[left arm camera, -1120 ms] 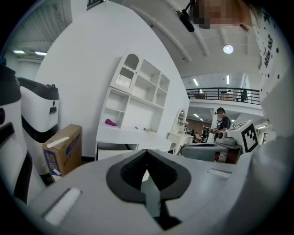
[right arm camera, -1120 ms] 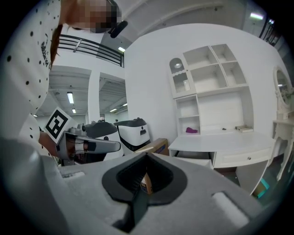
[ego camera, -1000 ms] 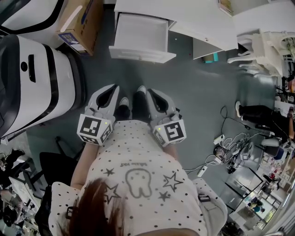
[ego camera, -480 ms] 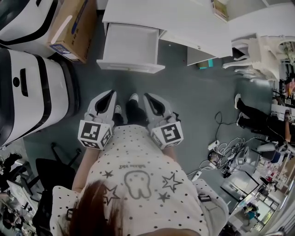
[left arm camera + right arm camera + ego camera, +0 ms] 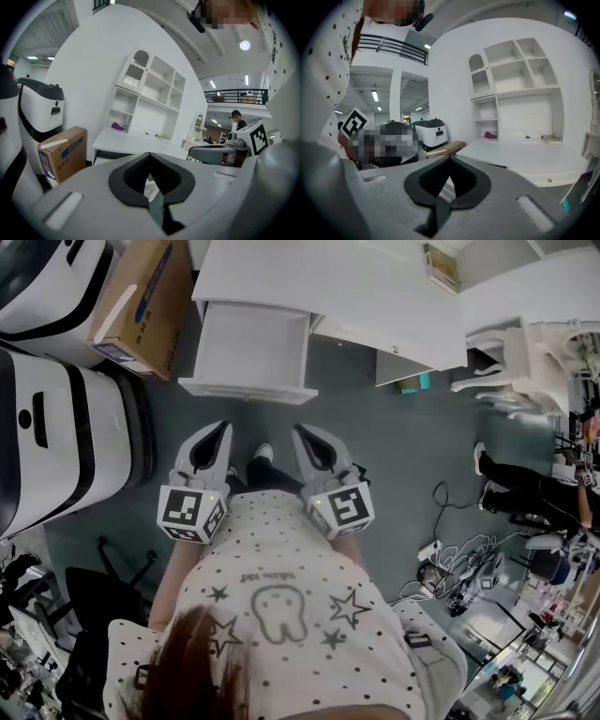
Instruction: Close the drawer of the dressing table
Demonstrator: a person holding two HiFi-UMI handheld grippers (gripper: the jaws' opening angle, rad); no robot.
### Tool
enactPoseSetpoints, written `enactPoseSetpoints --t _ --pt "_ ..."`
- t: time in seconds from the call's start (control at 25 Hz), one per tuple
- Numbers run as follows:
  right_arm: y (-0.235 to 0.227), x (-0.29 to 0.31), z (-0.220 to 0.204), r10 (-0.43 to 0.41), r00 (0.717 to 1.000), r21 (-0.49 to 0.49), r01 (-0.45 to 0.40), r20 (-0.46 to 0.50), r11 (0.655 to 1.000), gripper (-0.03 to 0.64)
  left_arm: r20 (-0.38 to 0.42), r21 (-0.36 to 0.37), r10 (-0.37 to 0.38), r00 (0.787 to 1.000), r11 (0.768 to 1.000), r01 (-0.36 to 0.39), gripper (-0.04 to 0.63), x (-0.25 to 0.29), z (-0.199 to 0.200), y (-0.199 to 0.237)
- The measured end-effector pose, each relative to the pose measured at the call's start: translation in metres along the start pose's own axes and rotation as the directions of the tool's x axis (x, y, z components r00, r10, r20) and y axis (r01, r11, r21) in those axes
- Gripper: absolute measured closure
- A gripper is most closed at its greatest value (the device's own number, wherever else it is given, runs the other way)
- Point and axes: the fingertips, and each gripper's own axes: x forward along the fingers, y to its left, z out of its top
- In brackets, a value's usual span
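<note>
The white dressing table stands at the top of the head view, and its left drawer is pulled out wide and looks empty. The drawer's front panel faces me. My left gripper is shut and holds nothing; it hovers a short way before the panel, apart from it. My right gripper is beside it, also shut and empty, pointing past the drawer's right corner. In the left gripper view the closed tips aim at the table. The right gripper shows the tabletop ahead.
A cardboard box and a big white-and-black machine crowd the drawer's left side. White chairs stand at the right. Cables lie on the grey floor at lower right. A shelf unit rises behind the table.
The person has stepped forward: drawer and table have slid down the head view, closer to both grippers. Both grippers stay shut and side by side.
</note>
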Motion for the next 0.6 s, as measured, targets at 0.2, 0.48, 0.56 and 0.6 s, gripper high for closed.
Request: enactPoseSetpoints --t 0.2,0.48,0.56,0.6 --pt "-0.023 -0.005 0.001 0.002 1.0 -0.012 -0.001 0.018 1.0 0.614 -0.001 0.005 -0.007 1.0 1.0 0.007 0.594 0.017 -0.004 -0.015" --pt "-0.036 -0.02 -0.005 -0.027 1.0 -0.031 0.027 0.014 0.999 0.614 0.007 -0.032 -0.023 1.0 0.999 0.024 0.593 0.032 -0.002 -0.024" --pt "-0.044 -0.023 -0.003 -0.053 0.998 -0.016 0.053 0.025 0.998 0.614 -0.005 -0.023 -0.044 0.999 0.999 0.043 0.592 0.038 -0.002 -0.03" --pt "-0.049 -0.024 -0.002 -0.066 0.997 -0.01 0.066 0.032 0.998 0.614 -0.007 -0.017 -0.053 0.999 0.998 0.053 0.592 0.042 -0.001 -0.032"
